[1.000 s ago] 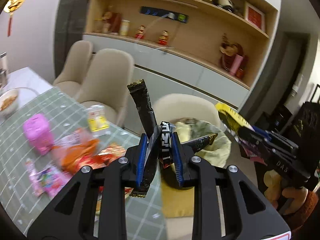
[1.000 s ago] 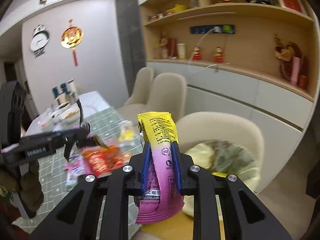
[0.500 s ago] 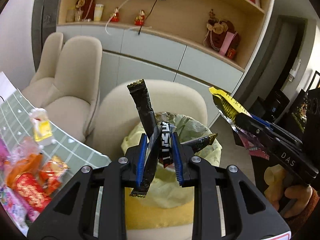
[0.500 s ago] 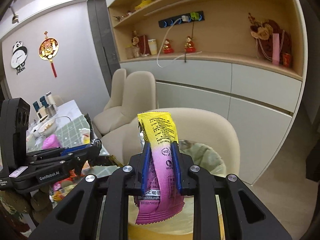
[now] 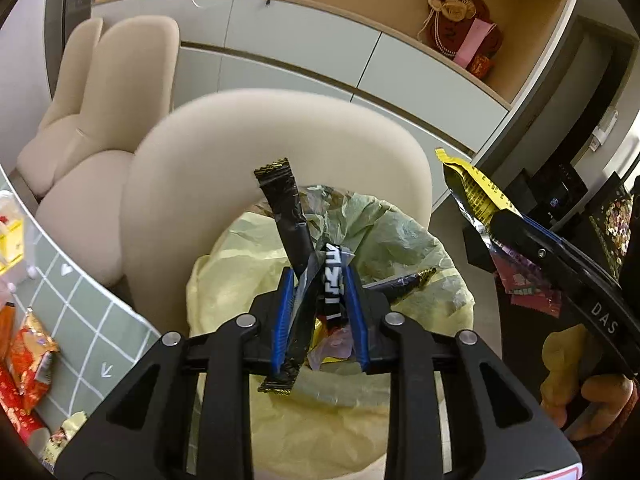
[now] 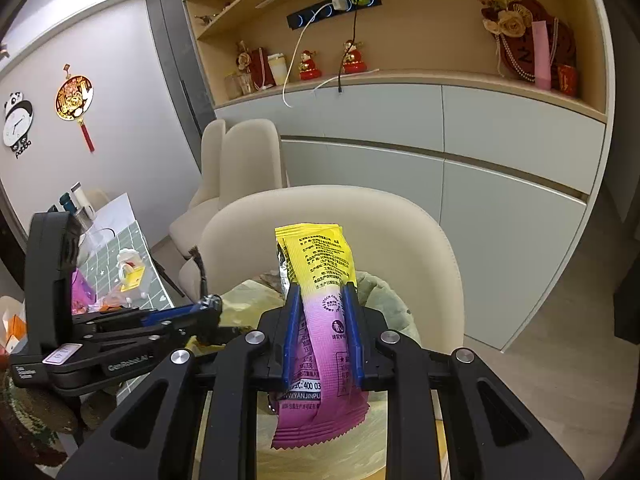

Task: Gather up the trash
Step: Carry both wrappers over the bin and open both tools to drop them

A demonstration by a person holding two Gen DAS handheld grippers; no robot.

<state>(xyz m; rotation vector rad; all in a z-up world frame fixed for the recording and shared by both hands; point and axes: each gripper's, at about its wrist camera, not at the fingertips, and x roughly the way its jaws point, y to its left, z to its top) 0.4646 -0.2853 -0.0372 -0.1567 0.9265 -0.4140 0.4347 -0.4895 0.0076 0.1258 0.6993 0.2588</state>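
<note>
Left gripper (image 5: 320, 280) over lined bin (image 5: 420, 248), jaws just easing apart, black wrappers (image 5: 288, 216) between. Right gripper (image 6: 322, 304) clamping yellow-pink packet (image 6: 320, 280).

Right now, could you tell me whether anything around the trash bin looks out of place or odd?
One thing: the lined trash bin sits on the seat of a cream chair, not the floor. Several snack wrappers lie loose on the green checked tablecloth.

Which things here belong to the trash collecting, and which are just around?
Job:
- black wrappers in left tongs, just loosening
- yellow-pink packet in right tongs
- lined bin
- wrappers on table

Bystanders:
- chairs
- shelf ornaments
- clock
</note>
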